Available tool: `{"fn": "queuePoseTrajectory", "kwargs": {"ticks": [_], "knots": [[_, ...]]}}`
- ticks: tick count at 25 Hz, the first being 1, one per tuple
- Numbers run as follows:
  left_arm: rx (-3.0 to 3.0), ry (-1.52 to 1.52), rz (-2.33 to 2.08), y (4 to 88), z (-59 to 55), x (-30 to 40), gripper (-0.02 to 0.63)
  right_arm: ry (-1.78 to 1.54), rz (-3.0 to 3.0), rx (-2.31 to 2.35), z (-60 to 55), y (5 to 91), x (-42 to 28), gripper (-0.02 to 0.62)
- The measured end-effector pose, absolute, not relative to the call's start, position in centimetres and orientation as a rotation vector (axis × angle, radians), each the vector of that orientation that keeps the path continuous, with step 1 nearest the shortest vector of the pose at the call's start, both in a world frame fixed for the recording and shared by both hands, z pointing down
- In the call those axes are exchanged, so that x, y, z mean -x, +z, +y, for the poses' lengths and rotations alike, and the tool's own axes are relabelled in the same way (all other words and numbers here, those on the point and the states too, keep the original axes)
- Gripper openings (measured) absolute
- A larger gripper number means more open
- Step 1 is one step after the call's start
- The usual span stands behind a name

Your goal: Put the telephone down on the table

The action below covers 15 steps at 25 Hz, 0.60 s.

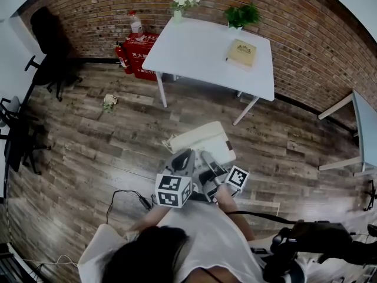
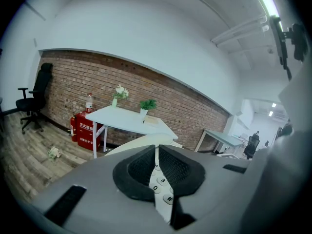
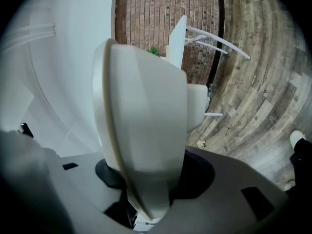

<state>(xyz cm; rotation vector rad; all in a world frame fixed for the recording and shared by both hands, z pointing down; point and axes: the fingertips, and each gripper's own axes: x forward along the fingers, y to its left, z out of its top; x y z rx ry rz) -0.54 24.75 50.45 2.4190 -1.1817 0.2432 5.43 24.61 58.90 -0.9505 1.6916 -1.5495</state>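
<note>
A cream telephone (image 1: 200, 139) hangs above the wooden floor, carried between both grippers in front of the person. My left gripper (image 1: 184, 158) is shut on its thin edge. In the left gripper view the keypad (image 2: 163, 186) shows in the narrow slit between the black pads (image 2: 183, 172). My right gripper (image 1: 207, 161) is shut on the telephone's wide body (image 3: 141, 116), which fills the right gripper view. The white table (image 1: 200, 52) stands farther ahead by the brick wall, apart from the telephone.
On the table lie a book (image 1: 242, 53), a flower vase (image 1: 178, 5) and a green plant (image 1: 241, 15). A red extinguisher box (image 1: 138, 55) stands at its left. A black office chair (image 1: 50, 46) is far left, another table (image 1: 365, 128) right, and a cable (image 1: 126, 196) lies on the floor.
</note>
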Motion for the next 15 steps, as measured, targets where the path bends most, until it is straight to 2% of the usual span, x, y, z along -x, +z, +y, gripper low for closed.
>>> {"fn": "queuePoseTrajectory", "kwargs": {"ticks": [15], "knots": [[-2.405, 0.253, -1.226, 50.7, 22.0, -3.6, 0.041, -1.581, 1.708, 0.920, 21.5, 59.4, -9.5, 0.224]]}}
